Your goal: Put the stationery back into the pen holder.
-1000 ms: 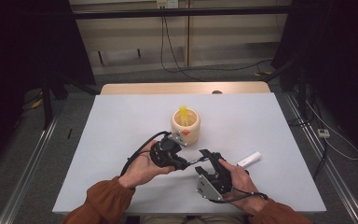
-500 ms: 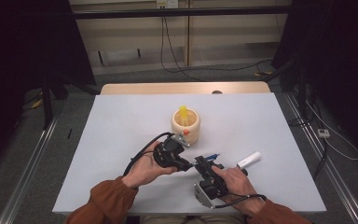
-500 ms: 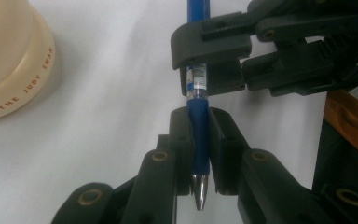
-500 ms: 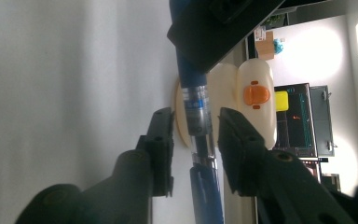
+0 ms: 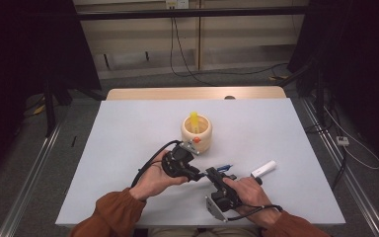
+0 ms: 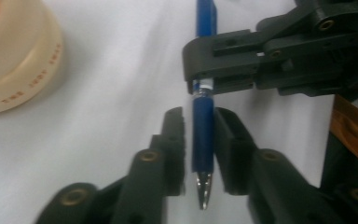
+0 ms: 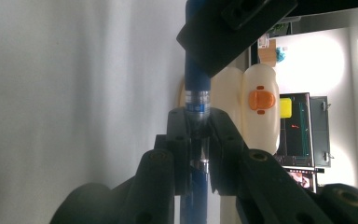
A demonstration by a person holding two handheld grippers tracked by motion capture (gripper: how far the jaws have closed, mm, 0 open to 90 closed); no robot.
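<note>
Since a second ago you have brought your right gripper (image 5: 212,174) in from the right until it meets your left gripper (image 5: 196,175), and its jaws have just been closing; they now pinch the blue pen (image 6: 202,126) at the clear band in its barrel. Your left gripper's jaws have just been easing apart: in the left gripper view they flank the pen's lower barrel narrowly, and you cannot tell whether the pads press it. The pen hangs between both grippers just above the white table (image 5: 128,143), in front of the cream pen holder (image 5: 197,134), which has a yellow marker (image 5: 194,119) standing in it. A white marker (image 5: 263,169) lies to the right.
</note>
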